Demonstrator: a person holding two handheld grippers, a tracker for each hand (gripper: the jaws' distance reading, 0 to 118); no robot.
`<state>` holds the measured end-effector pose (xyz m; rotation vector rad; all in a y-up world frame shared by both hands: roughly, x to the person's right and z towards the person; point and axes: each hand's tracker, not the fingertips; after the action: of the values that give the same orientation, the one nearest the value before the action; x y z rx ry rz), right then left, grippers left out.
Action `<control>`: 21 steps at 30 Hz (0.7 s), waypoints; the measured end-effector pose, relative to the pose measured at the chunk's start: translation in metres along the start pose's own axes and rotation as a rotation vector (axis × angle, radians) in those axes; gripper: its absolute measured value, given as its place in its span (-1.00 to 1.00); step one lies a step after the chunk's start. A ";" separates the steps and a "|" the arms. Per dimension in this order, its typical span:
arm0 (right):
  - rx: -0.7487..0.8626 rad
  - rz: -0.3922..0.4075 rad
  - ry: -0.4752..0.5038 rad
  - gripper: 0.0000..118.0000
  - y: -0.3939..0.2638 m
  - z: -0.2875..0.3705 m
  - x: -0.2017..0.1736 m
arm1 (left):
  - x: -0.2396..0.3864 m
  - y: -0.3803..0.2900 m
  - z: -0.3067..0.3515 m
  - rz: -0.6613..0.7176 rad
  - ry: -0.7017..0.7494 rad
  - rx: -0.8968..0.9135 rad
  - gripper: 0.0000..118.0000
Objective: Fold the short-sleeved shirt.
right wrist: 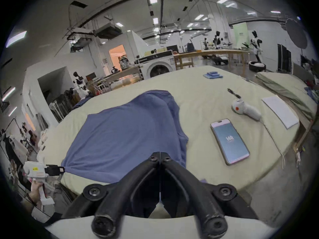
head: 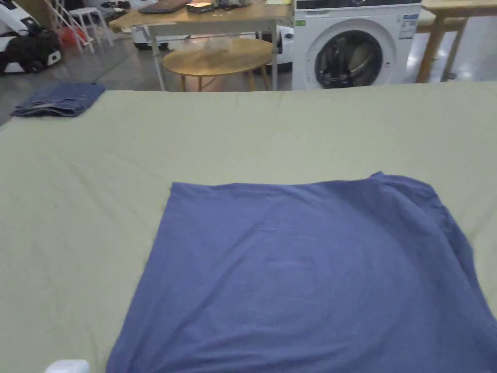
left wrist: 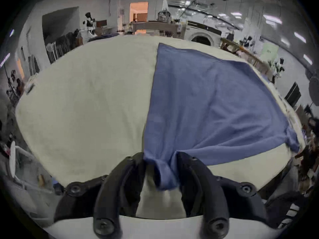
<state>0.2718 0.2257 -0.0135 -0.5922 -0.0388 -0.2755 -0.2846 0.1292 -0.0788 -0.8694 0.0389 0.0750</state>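
Shirt [head: 310, 277], blue and short-sleeved, lies spread on the pale green desk [head: 97, 194], its body flat and one side humped up in a soft ridge. My left fingers [left wrist: 159, 158] stand apart with a bunched corner of the cloth between them; the blur there keeps me from saying whether both press on it. My right fingers [right wrist: 160, 155] are closed tip to tip at the near hem, and seem to pinch the cloth. On the desk to the right of the shirt lies a phone [right wrist: 229, 141].
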 end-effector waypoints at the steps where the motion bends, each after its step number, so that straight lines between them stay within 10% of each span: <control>1: -0.008 -0.004 -0.018 -0.99 -0.004 0.002 0.003 | 0.004 0.002 0.001 -0.029 -0.004 -0.012 -0.77; 4: -0.057 -0.016 -0.102 0.11 -0.022 -0.001 0.020 | 0.013 0.003 0.003 -0.042 -0.018 -0.031 -0.96; 5: -0.097 -0.024 -0.121 0.20 -0.027 -0.006 0.025 | 0.015 0.003 0.002 -0.032 -0.026 -0.037 -0.96; 15: -0.241 -0.088 0.023 0.16 -0.030 -0.082 0.021 | 0.016 0.003 0.001 -0.009 -0.013 -0.051 -0.96; 18: -0.289 -0.058 -0.020 -0.86 -0.035 -0.100 0.017 | 0.015 0.003 0.001 -0.015 0.000 -0.044 -0.96; 21: -0.248 -0.060 0.008 -0.87 -0.022 -0.090 0.013 | 0.004 0.006 0.015 0.064 -0.043 0.018 -0.97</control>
<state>0.2742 0.1551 -0.0742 -0.8372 -0.0144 -0.3433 -0.2813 0.1446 -0.0739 -0.8480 0.0268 0.1527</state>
